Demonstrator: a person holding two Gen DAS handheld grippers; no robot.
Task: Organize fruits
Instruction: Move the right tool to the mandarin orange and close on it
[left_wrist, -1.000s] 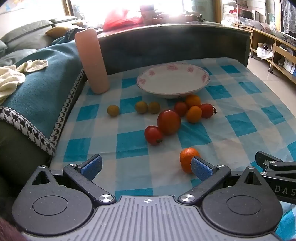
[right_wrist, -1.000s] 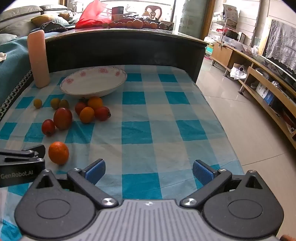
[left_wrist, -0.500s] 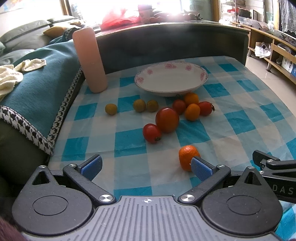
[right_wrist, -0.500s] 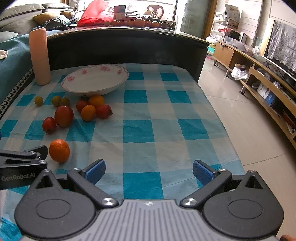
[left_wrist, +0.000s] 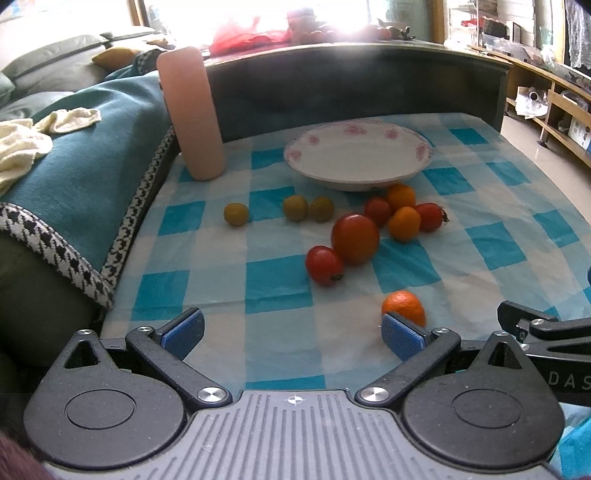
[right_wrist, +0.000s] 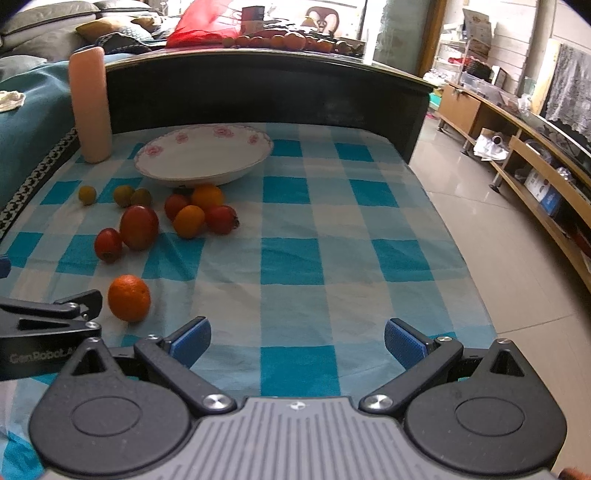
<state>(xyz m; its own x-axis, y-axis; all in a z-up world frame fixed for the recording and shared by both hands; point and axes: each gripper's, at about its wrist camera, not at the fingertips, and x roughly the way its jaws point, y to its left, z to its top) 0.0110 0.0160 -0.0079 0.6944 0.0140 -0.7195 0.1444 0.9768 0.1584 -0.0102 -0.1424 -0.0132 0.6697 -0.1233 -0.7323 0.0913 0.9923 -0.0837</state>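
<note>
An empty white plate with pink flowers (left_wrist: 358, 155) (right_wrist: 203, 158) sits at the back of the blue checked cloth. In front of it lie several fruits: a large red tomato (left_wrist: 355, 238) (right_wrist: 139, 227), a smaller tomato (left_wrist: 324, 265), small oranges (left_wrist: 404, 222), three yellow-green fruits (left_wrist: 295, 208). A lone orange (left_wrist: 403, 307) (right_wrist: 129, 297) lies nearest, just beyond my left gripper's right fingertip. My left gripper (left_wrist: 293, 332) is open and empty. My right gripper (right_wrist: 297, 338) is open and empty over bare cloth, right of the orange.
A tall pink cylinder (left_wrist: 192, 114) stands at the back left beside the plate. A dark headboard-like wall (right_wrist: 258, 92) backs the table. A teal-covered sofa (left_wrist: 74, 147) borders the left edge. The table's right edge drops to tiled floor (right_wrist: 498, 240).
Both grippers have drifted slightly; the view has shifted a little toward the fruits. The lone orange stays by the left gripper's right finger. Nothing was grasped.
</note>
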